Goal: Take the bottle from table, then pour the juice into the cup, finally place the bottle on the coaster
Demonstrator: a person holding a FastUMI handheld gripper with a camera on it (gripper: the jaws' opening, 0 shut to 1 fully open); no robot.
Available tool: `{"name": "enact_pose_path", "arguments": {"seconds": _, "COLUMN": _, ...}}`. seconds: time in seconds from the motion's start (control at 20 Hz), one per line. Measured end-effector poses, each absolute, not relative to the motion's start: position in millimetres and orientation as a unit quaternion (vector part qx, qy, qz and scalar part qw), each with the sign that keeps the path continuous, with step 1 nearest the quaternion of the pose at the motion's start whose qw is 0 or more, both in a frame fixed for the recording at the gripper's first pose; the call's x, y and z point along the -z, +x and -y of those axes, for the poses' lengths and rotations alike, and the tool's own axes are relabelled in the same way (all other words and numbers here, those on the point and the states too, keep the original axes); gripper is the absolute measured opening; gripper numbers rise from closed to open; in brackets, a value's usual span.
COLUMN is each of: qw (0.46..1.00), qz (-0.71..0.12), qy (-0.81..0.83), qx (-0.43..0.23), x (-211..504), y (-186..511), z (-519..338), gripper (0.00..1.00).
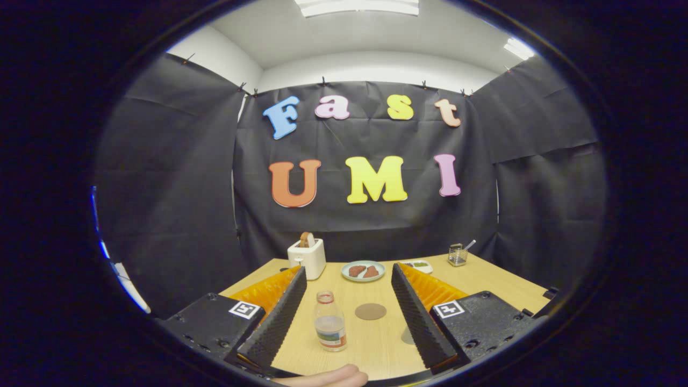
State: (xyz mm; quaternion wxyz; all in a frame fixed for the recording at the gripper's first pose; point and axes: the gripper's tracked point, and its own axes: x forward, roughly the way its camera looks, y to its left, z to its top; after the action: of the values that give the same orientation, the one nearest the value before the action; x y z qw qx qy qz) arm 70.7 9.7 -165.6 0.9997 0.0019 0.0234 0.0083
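Gripper: my hand-held two-finger gripper [348,277] hovers above the table with its fingers spread wide apart and pinching nothing.
Fingers: I see the ridged pads [279,317] face each other, one on either side of the bottle, neither touching it.
Bottle: a small clear plastic bottle with a pale cap and a coloured label band [329,328] stands upright on the table between my fingers, nearer the left one; it holds a little pale liquid in its lower half. I take this bottle as my landmark.
Coaster: a flat round brown coaster [371,311] lies just right of the bottle and a little beyond it, apart from it and bare.
Cup: a pale rounded shape [407,336] sits right of the bottle, mostly hidden by the right finger; I cannot tell whether it is the cup.
Table: a light wooden tabletop [371,344] carries the bottle.
Plate: a round pale green plate with two brown pieces on it [363,271] lies well beyond the bottle.
Toaster: a white toaster with a brown slice standing in its slot [307,257] sits beyond the bottle, to its left.
Small dish: a white dish [418,264] lies beyond the bottle, to the right of the plate.
Wire holder: a small metal wire basket with a utensil handle sticking out [458,255] stands far beyond the bottle, to the right.
Hand: part of a finger [328,377] shows nearer to me than the bottle.
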Motion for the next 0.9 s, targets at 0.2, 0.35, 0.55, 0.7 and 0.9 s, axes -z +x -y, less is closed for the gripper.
{"name": "enact_pose_path", "arguments": {"seconds": 0.2, "qw": 1.000, "qz": -0.023, "qy": -0.015, "qx": -0.011, "x": 199.7, "y": 89.8, "z": -14.9, "gripper": 1.00}}
{"name": "enact_pose_path", "arguments": {"seconds": 0.35, "qw": 1.000, "qz": -0.021, "qy": -0.017, "qx": -0.013, "x": 223.6, "y": 102.8, "z": -21.7, "gripper": 1.00}}
{"name": "enact_pose_path", "arguments": {"seconds": 0.55, "qw": 0.999, "qz": -0.027, "qy": -0.020, "qx": -0.023, "x": 251.9, "y": 120.2, "z": -35.7, "gripper": 1.00}}
{"name": "enact_pose_path", "arguments": {"seconds": 0.7, "qw": 0.999, "qz": -0.040, "qy": -0.020, "qx": -0.023, "x": 273.4, "y": 131.6, "z": -40.0, "gripper": 1.00}}
{"name": "enact_pose_path", "arguments": {"seconds": 0.9, "qw": 0.998, "qz": -0.048, "qy": -0.019, "qx": -0.022, "x": 292.3, "y": 143.4, "z": -44.1, "gripper": 1.00}}
